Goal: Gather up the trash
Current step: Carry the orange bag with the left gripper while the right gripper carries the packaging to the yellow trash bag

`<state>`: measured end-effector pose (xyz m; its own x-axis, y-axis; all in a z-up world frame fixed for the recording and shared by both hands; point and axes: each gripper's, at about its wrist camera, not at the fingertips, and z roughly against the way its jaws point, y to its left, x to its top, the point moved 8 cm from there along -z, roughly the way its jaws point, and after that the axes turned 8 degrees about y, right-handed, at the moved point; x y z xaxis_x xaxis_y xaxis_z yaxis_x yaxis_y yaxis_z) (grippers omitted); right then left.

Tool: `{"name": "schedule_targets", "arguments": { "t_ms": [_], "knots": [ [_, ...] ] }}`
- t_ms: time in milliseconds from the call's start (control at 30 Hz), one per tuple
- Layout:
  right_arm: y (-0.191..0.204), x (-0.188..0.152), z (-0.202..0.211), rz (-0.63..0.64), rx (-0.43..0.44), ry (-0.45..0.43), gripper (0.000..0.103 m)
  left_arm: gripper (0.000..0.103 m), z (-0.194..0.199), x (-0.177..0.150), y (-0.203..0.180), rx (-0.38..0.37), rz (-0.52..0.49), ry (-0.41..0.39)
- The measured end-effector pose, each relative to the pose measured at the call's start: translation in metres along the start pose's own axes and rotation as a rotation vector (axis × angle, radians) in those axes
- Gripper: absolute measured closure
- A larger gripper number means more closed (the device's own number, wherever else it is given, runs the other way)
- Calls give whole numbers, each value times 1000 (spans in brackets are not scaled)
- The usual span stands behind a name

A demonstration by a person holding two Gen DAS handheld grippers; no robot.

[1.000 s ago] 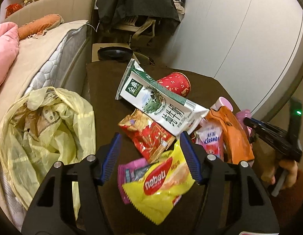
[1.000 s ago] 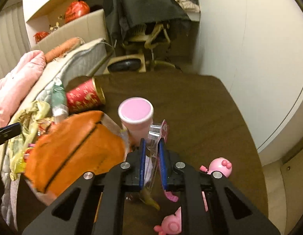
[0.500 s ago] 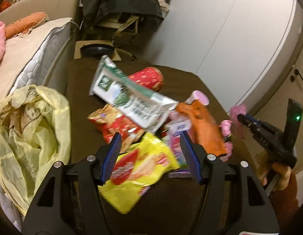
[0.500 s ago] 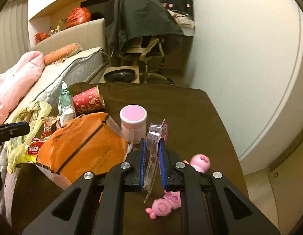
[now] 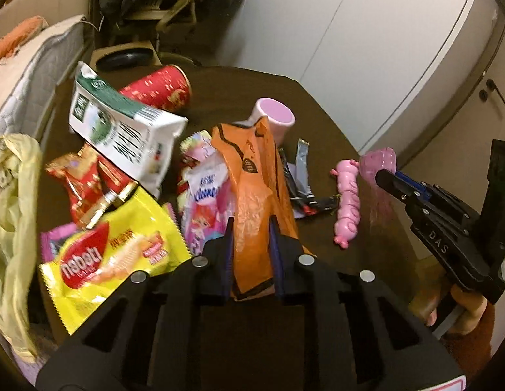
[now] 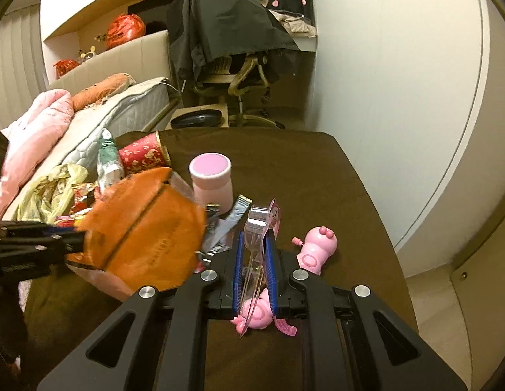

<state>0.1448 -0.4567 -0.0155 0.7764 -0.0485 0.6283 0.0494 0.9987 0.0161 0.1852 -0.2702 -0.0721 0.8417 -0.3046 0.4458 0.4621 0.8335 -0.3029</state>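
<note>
My left gripper (image 5: 250, 228) is shut on an orange plastic bag (image 5: 252, 189), which also shows in the right wrist view (image 6: 144, 228). My right gripper (image 6: 254, 244) is shut on a clear plastic blister pack with a pink card (image 6: 259, 228), held above the brown table (image 6: 285, 169); it shows in the left wrist view (image 5: 378, 163) at the right. Snack wrappers lie on the table: a yellow packet (image 5: 112, 254), a red packet (image 5: 82, 179), a green and white carton (image 5: 122, 127) and a red cup (image 5: 157, 88). A yellow trash bag (image 5: 11, 195) hangs at the left.
A pink cup (image 5: 273, 119) stands upright behind the orange bag. Pink pig toys (image 5: 348, 205) lie on the table's right part, also in the right wrist view (image 6: 317, 247). A bed (image 6: 89, 120) runs along the left. A desk chair (image 6: 236, 75) stands beyond the table.
My left gripper has moved right from over the yellow packet and closed on the orange bag. My right gripper has lifted and pulled back a little, still holding the blister pack.
</note>
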Motion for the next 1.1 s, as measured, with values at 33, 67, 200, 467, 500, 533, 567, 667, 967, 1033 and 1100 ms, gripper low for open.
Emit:
{"name": "schedule_targets", "arguments": {
  "t_ms": [33,67,200,467,500,533,567,667,967,1033,1100],
  "knots": [
    [2,0,4,5,2,-8,89,89,3,-1,0,-7,0,-10],
    [4,1,8,10,6,-17,89,91,8,-3,-1,-5,-3,-24],
    [15,9,23,14,36,-46,89,93,31,-8,-3,11,-26,-76],
    [53,25,52,62,96,-107,89,93,95,-14,6,44,-36,-205],
    [59,28,56,72,102,-116,89,93,102,-13,9,48,-30,-213],
    [67,31,60,86,111,-125,89,93,110,-14,13,52,-23,-224],
    [72,33,63,94,115,-131,89,93,115,-14,17,58,-16,-233],
    [92,41,70,127,132,-149,89,93,133,-17,36,81,3,-257],
    [164,60,64,228,178,-148,89,93,174,-37,107,145,102,-318],
    [183,64,62,254,190,-147,89,93,184,-42,125,154,130,-330],
    [199,67,59,273,202,-145,89,93,192,-47,142,164,152,-340]
  ]
}}
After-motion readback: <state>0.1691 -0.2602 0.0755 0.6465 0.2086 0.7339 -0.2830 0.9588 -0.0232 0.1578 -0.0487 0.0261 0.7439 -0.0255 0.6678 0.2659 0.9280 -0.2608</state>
